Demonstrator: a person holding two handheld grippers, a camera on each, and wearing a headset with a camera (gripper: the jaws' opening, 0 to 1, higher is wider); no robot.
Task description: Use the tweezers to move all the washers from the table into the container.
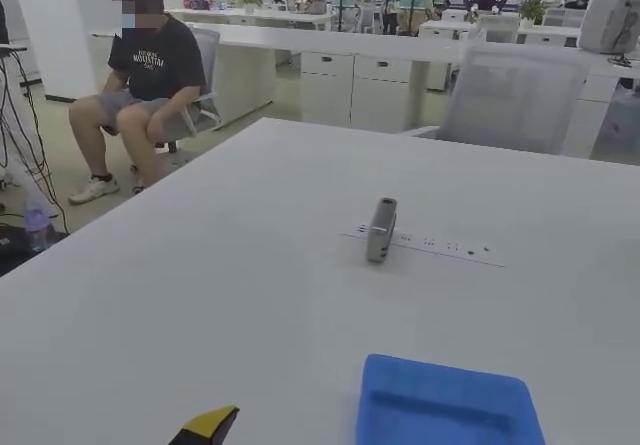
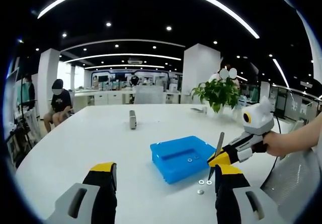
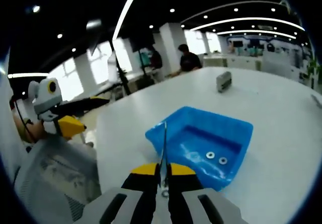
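Two washers (image 3: 210, 155) lie inside the blue container (image 3: 231, 168); three loose washers (image 2: 201, 182) sit on the bench (image 2: 100, 143), just beside its near corner. The tweezers (image 3: 164, 143) point tip-down over those, pinched in the right claw (image 3: 163, 169). The left claw (image 2: 165, 169) is spread wide and holds nothing.

Table (image 1: 200, 295): white, spans the foreground.
Container (image 1: 445, 405): blue, on the table, cut by the bottom edge.
Gripper (image 1: 205, 427): 1 yellow-and-black tip at the bottom edge, left of the container; side unclear.
Grey block (image 1: 381, 229): upright mid-table, at the left end of a flush socket strip (image 1: 450, 247).
Person (image 1: 145, 75): seated beyond the table's left corner, dark shirt.
Bottle (image 1: 37, 227): on the floor, far left.
Chair (image 1: 515, 95): grey, at the table's far edge.
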